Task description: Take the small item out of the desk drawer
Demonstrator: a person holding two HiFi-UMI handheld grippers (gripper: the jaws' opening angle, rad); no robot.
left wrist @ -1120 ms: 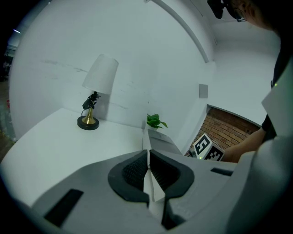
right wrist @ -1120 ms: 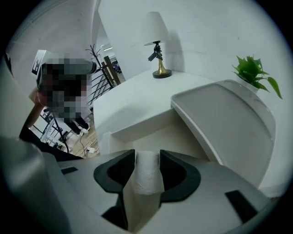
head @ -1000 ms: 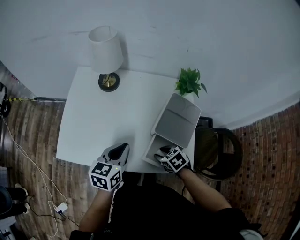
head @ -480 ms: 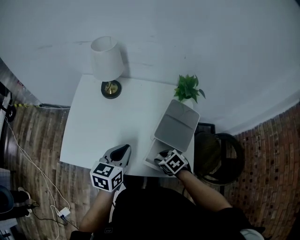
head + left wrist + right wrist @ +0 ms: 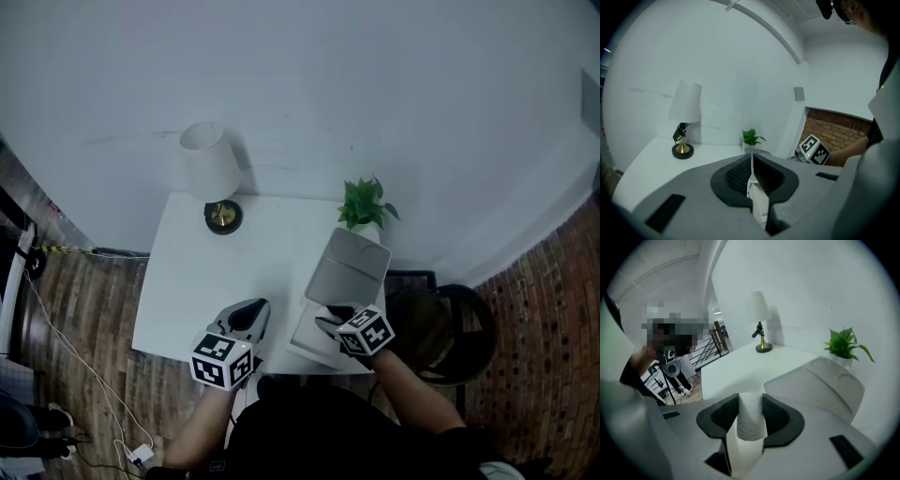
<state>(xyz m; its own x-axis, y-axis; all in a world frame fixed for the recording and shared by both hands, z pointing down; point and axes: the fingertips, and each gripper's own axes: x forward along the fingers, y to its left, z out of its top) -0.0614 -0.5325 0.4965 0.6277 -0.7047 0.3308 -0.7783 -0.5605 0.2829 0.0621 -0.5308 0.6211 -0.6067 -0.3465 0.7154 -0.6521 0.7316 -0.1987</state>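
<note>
A small white roll (image 5: 751, 422) stands clamped between the dark pads of my right gripper (image 5: 751, 401), which is shut on it. In the head view that gripper (image 5: 335, 320) hovers over the open white drawer (image 5: 307, 337) at the desk's front right; the roll is hidden there by the gripper. My left gripper (image 5: 254, 310) rests above the desk's front edge, left of the drawer. Its jaws (image 5: 751, 157) are shut together with nothing between them.
A grey tray (image 5: 348, 267) lies on the white desk (image 5: 202, 281) just behind the drawer. A lamp with a white shade (image 5: 210, 169) stands at the back left, a potted plant (image 5: 365, 203) at the back right. A dark chair (image 5: 441, 323) stands right of the desk.
The head view has pulled back, so the desk looks smaller. My right gripper has shifted slightly right at the drawer. The left gripper keeps its place at the front edge.
</note>
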